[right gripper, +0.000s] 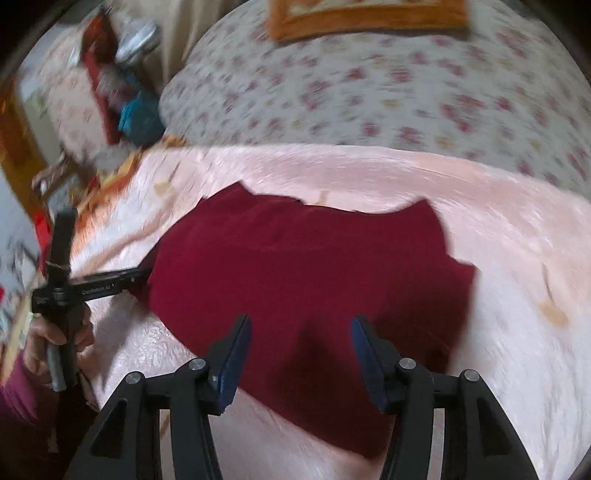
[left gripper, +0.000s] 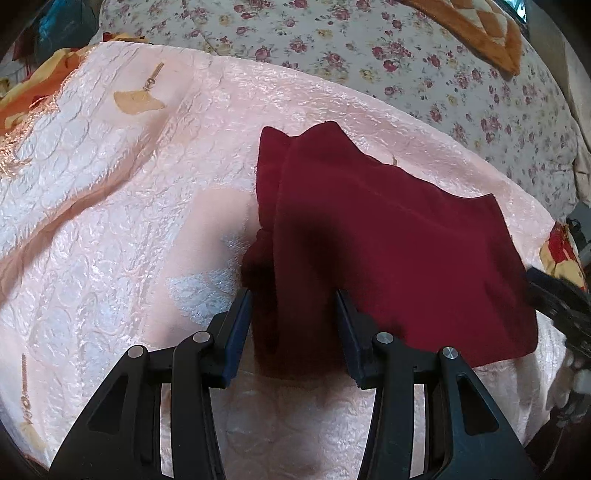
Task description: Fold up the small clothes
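Left gripper: white lettering on its black arm, blurred, not legible. Pink cover: small gold vertical print near its lower left edge, too small to read. No other text.

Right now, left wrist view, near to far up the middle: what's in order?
Left claw → dark red garment → pink quilted cover → floral bedsheet.

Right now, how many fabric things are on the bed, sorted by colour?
Dark red folded cloth garment: 1
Shiny pale pink quilted bedspread: 1
White rose-print floral quilt: 1
Orange-bordered patterned cloth: 1
Total: 4
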Available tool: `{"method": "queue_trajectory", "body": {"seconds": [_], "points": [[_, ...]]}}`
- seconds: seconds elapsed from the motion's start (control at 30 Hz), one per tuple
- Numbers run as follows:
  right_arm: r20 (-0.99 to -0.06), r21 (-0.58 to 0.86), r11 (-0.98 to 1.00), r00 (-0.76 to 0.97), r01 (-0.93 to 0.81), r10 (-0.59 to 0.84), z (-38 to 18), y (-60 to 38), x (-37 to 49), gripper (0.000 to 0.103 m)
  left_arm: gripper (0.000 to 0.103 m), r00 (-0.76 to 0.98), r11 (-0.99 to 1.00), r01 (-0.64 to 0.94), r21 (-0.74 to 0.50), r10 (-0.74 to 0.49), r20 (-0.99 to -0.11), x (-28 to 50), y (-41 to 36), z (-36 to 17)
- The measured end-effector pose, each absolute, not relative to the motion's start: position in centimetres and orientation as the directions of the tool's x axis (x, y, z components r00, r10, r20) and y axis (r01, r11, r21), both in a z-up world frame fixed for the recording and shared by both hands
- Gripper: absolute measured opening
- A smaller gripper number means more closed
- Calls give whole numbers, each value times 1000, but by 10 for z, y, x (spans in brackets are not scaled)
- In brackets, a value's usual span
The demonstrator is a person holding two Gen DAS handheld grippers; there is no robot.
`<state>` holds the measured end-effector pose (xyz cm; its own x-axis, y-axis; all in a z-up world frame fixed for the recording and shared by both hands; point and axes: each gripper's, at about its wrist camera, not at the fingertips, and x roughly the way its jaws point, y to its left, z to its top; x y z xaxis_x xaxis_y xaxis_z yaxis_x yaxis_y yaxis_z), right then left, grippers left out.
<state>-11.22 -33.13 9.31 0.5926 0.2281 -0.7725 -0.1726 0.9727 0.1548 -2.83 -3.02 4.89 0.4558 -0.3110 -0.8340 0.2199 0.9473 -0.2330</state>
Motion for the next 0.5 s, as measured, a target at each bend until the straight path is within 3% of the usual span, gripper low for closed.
{"method": "queue_trajectory", "body": {"seconds": [0.5], "points": [[-850,146,964,469,-224,238,41,-232,27,53,50,444,924,225,-309,-380,-811,-20,-20,38]]}}
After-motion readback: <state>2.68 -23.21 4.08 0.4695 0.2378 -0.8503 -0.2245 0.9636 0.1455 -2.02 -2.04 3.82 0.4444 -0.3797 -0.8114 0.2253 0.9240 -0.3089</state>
